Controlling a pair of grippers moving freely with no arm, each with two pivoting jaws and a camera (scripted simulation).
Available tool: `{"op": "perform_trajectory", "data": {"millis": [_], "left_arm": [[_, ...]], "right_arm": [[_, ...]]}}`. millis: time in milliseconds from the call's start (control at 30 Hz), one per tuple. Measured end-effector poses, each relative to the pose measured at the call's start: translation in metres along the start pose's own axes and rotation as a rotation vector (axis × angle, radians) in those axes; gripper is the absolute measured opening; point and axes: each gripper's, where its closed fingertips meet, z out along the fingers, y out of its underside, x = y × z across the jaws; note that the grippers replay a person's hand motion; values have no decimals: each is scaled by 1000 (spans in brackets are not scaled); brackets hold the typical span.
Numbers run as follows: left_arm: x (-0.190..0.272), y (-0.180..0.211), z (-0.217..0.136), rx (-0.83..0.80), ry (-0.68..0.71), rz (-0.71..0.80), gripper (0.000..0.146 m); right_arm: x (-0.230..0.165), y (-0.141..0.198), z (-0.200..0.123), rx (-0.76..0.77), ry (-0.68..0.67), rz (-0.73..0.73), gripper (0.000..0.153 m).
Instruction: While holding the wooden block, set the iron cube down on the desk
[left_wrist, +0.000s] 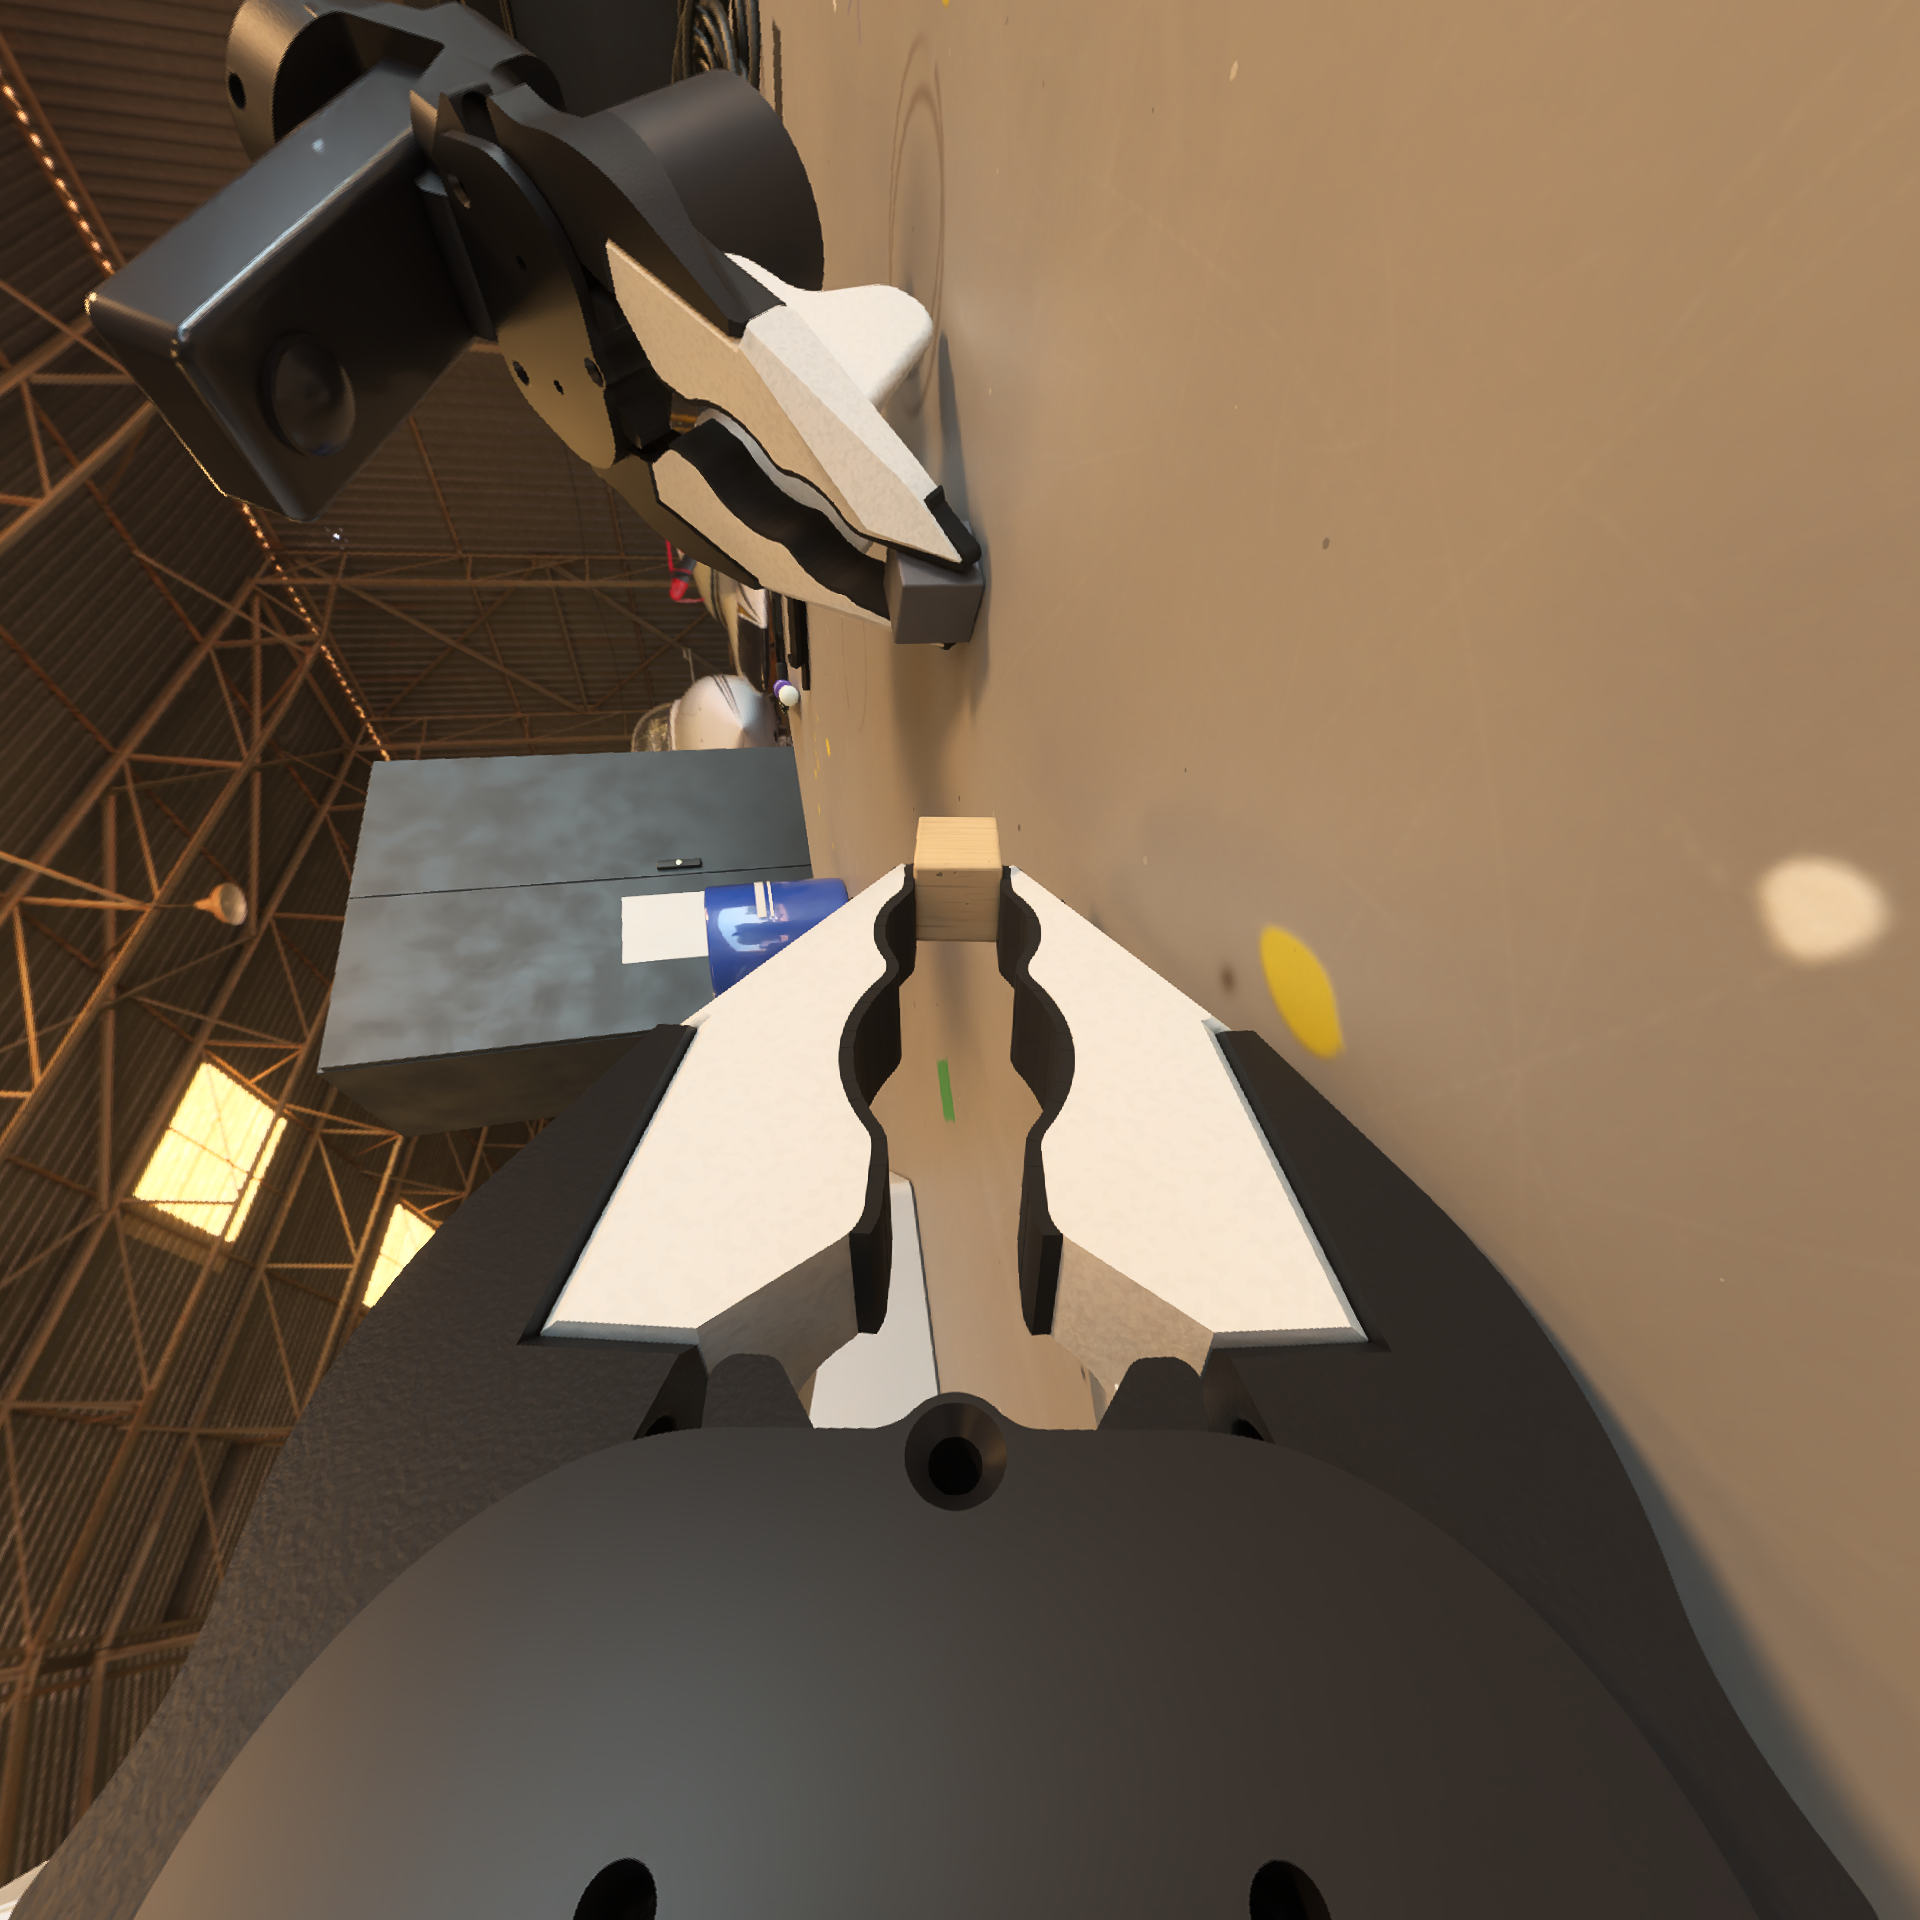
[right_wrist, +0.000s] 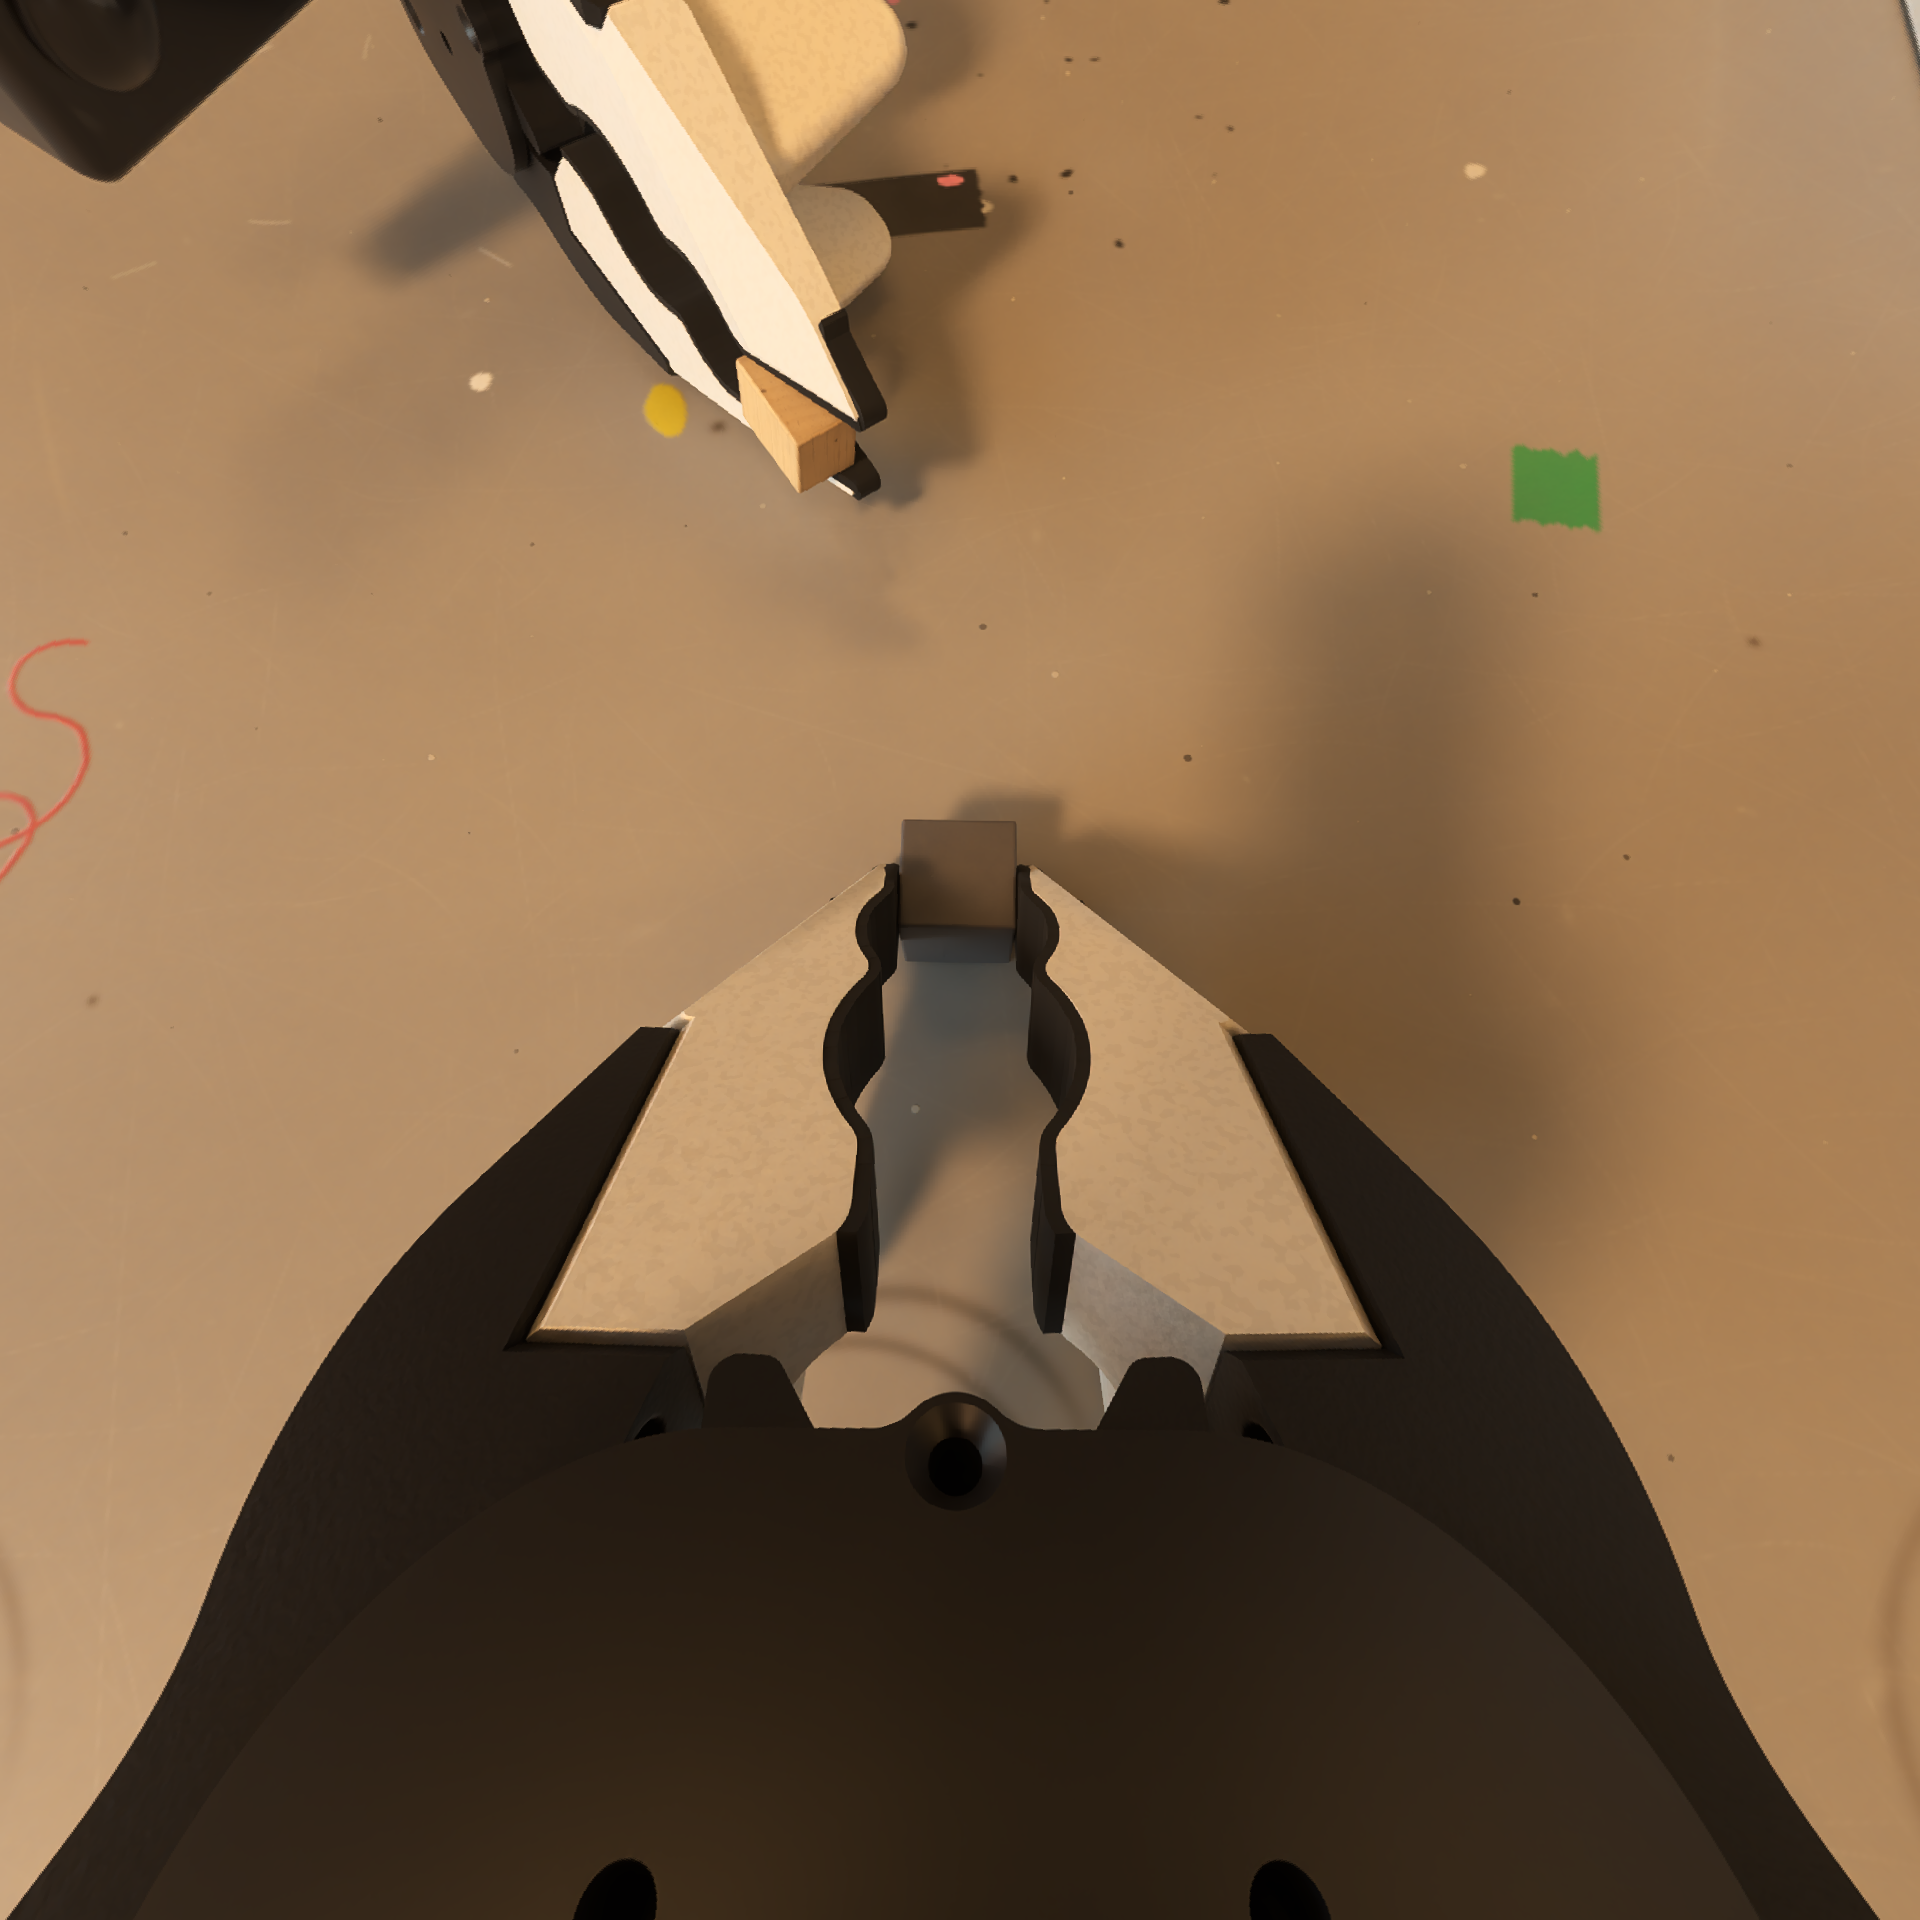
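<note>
Blue, a mug (left_wrist: 769, 928) stands on the dark cabinet (left_wrist: 540, 935) at far left, contents unseen, while the left gripper (left_wrist: 957, 883) clamps the wooden block (left_wrist: 956, 878) above the tan desk (left_wrist: 1455, 623) and the right gripper (right_wrist: 957, 883) pinches the iron cube (right_wrist: 957, 878) against it, beside a green patch (right_wrist: 1555, 488).

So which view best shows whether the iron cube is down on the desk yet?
The left wrist view: it shows the iron cube side-on in the right gripper, at the desk surface. The right wrist view looks down on it, hiding any gap.
</note>
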Motion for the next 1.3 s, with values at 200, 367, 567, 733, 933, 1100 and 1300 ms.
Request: {"op": "perform_trajectory", "data": {"millis": [200, 367, 567, 733, 933, 1100, 1300], "left_arm": [[0, 1, 0, -3, -6, 2, 14], [-1, 2, -1, -1, -7, -3, 14], [0, 0, 0, 3, -7, -6, 14], [-1, 1, 0, 2, -6, -5, 14], [-1, -1, 1, -1, -5, -5, 14], [-3, -1, 2, -2, -6, -6, 14], [-6, -3, 0, -3, -6, -8, 14]], "right_arm": [[-1, 1, -1, 1, -6, 12, 21], [-2, 1, -1, 0, -2, 9, 21], [0, -4, 1, 13, 30, -39, 28], [0, -3, 3, 1, 34, -48, 29], [-1, -2, 3, -2, 28, -52, 27], [-2, -2, 2, -3, 19, -47, 24], [-2, -1, 1, -4, 13, -39, 22]]}}
